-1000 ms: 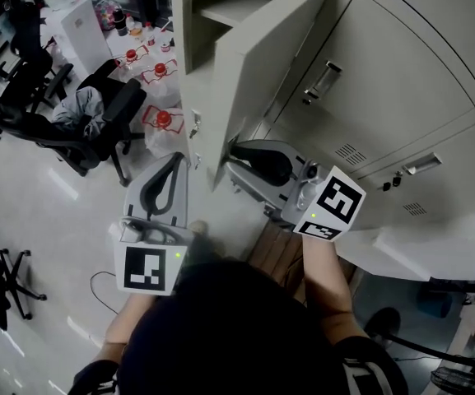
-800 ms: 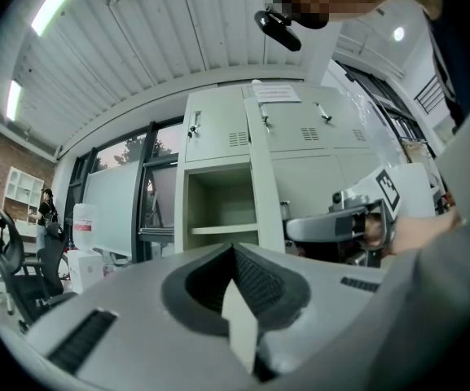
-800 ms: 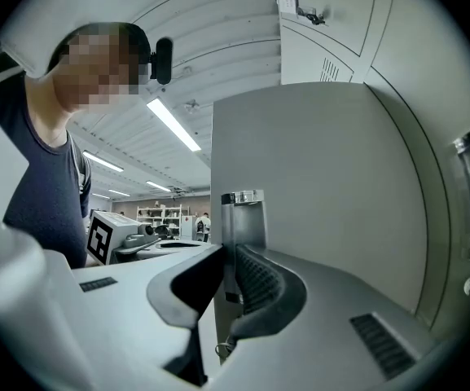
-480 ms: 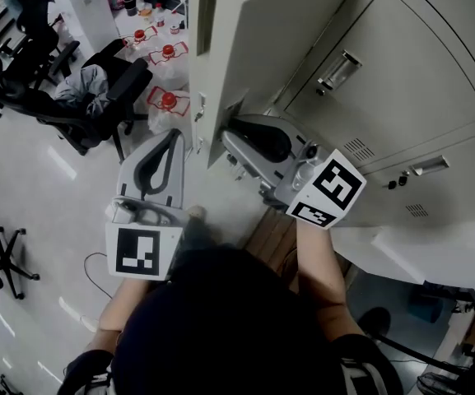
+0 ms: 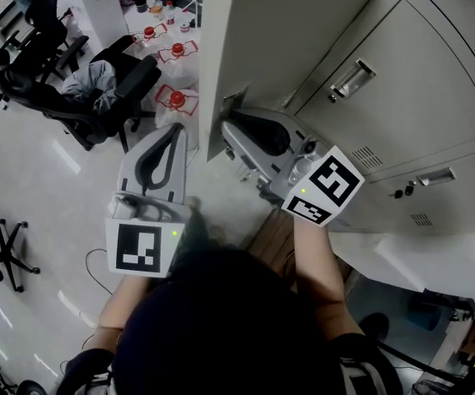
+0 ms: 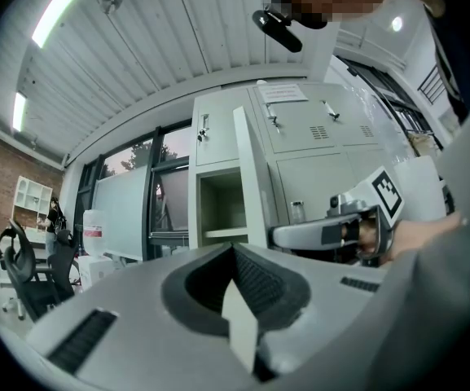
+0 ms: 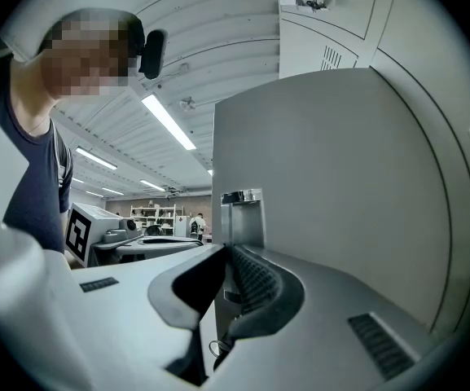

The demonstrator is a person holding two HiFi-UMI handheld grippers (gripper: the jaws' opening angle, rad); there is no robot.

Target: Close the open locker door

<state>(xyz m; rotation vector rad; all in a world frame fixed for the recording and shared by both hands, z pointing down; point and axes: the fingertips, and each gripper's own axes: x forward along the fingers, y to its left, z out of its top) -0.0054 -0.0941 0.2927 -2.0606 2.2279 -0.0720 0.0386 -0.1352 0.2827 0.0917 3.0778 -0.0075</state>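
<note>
The open locker door [image 5: 286, 48] is a pale grey panel that stands out from the locker bank, with a latch plate [image 7: 243, 210] on its free edge. My right gripper [image 5: 229, 128] is at that free edge, low down. In the right gripper view the door's [image 7: 340, 186] edge runs down between the jaws of the right gripper [image 7: 222, 255], which are shut on it. My left gripper [image 5: 171, 132] hangs apart to the left of the door, over the floor. The left gripper [image 6: 235, 249] is shut and holds nothing. The left gripper view shows the door [image 6: 247, 177] edge-on beside the open compartment [image 6: 222, 210].
Closed locker doors [image 5: 402, 97] with metal handles [image 5: 352, 79] fill the right side. Black office chairs [image 5: 97, 97] and bottles with red caps [image 5: 175, 97] stand on the floor at left. A white sheet [image 5: 418, 257] lies low at the right.
The door has swung toward the locker bank with my right gripper at its edge, and it hides the compartment's shelf that showed earlier. The left gripper has stayed about where it was.
</note>
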